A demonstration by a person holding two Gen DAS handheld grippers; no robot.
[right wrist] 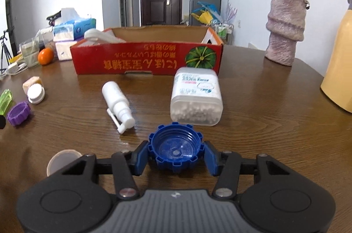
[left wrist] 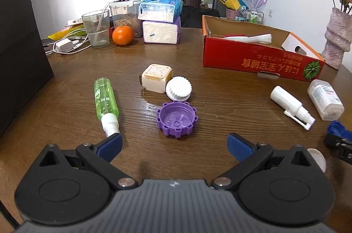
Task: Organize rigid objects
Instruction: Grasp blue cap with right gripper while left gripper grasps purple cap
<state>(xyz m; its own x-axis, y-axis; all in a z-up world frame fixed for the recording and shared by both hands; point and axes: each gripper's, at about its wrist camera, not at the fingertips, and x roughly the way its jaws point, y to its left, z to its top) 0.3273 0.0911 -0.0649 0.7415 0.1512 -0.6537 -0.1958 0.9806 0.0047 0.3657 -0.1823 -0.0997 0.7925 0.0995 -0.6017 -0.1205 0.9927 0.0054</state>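
My right gripper (right wrist: 176, 153) is shut on a blue ridged cap (right wrist: 175, 148), which lies open side up on the wooden table with a pad against each side. My left gripper (left wrist: 175, 140) is open, and a purple ridged cap (left wrist: 176, 121) lies just beyond its fingertips. A green spray bottle (left wrist: 105, 99) lies with its nozzle by the left pad. Further off sit a cream cube (left wrist: 155, 78) and a white cap (left wrist: 178, 88). A white spray bottle (right wrist: 117, 101) and a clear cotton swab box (right wrist: 197, 96) lie ahead of the blue cap. The red cardboard box (right wrist: 147, 61) stands behind them.
A pink vase (right wrist: 283, 30) with dried flowers and a yellow jug (right wrist: 338, 70) stand at the right. Tissue packs (left wrist: 161, 22), an orange (left wrist: 122, 35), a glass (left wrist: 96, 28) and a charger crowd the far left. A black bag (left wrist: 19, 46) blocks the left edge. A pale round lid (right wrist: 61, 160) lies near my right gripper.
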